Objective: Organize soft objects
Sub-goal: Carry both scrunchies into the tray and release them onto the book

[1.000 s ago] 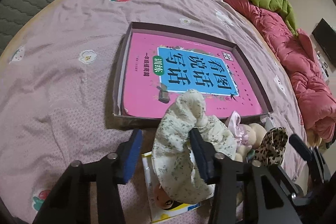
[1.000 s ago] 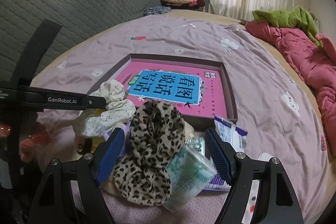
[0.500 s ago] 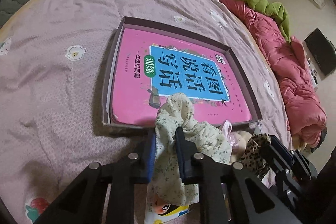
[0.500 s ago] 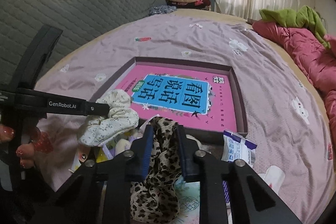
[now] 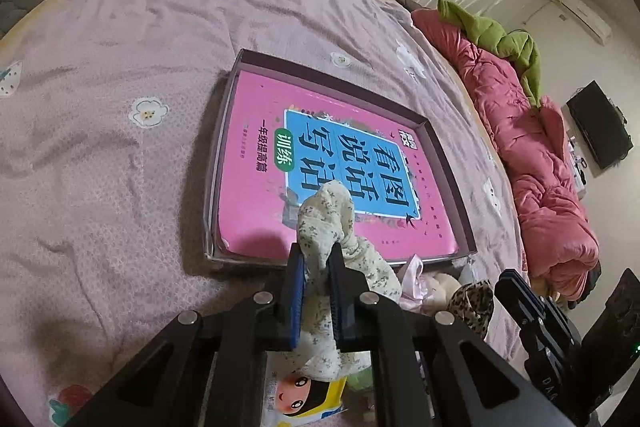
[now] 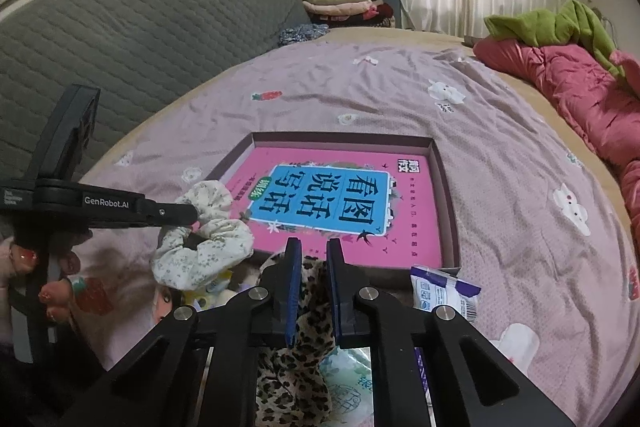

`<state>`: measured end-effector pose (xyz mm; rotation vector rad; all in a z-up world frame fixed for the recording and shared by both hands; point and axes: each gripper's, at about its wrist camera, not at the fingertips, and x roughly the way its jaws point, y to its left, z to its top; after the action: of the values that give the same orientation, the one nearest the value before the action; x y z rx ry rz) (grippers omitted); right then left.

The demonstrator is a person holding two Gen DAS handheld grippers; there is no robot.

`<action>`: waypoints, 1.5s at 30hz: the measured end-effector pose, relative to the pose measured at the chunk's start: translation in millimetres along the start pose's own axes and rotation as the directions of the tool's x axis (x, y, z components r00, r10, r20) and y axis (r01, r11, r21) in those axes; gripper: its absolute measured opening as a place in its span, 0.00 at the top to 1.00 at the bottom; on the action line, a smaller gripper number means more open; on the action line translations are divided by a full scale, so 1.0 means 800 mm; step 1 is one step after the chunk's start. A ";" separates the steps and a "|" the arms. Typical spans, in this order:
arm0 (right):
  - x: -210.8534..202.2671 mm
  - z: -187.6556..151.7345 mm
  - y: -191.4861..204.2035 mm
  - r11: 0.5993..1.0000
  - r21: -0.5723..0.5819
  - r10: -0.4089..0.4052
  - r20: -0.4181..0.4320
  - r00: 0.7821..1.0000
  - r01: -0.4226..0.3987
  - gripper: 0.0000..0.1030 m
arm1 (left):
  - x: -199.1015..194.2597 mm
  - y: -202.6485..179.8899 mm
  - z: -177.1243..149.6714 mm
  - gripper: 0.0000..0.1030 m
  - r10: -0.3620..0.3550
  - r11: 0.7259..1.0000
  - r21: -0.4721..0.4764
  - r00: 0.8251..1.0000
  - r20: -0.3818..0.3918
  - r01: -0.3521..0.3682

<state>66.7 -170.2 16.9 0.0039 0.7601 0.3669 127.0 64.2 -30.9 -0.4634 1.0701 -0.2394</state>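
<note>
1. The left tongs (image 5: 316,267) have just been closing and now pinch the floral scrunchie (image 5: 332,223), cloth squeezed between the blue pads; its free loop sticks up past the tips, over the near rim of the box (image 5: 224,147).
2. The right tongs (image 6: 314,251) have also just been closing and clamp the leopard scrunchie (image 6: 304,359), which hangs down between and below the fingers.
3. In the right wrist view the left tongs (image 6: 176,215) come in from the left side, holding the floral scrunchie (image 6: 204,235) beside the box's near left corner.
4. The box (image 6: 444,187) lies on the bed (image 6: 520,227), well in from its edges, with a pink book (image 6: 332,199) flat inside it.
5. In front of the box's near rim sits a small heap: a white packet (image 6: 440,291), a pink ribbon (image 5: 412,279) and a cartoon-face pack (image 5: 304,399).
6. A red quilt (image 5: 540,167) lies along the bed's right edge.
7. A hand (image 6: 52,283) with painted nails grips the left tool.
</note>
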 end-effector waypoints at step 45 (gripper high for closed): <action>0.017 0.051 -0.036 1.000 0.023 0.001 0.023 1.000 -0.001 0.94 | -0.011 -0.015 0.039 0.89 -0.044 0.999 -0.015 0.997 0.065 0.046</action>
<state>112.5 -187.4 33.3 0.0304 0.7420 0.3585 151.0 65.1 -6.3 -0.5075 0.9999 -0.2538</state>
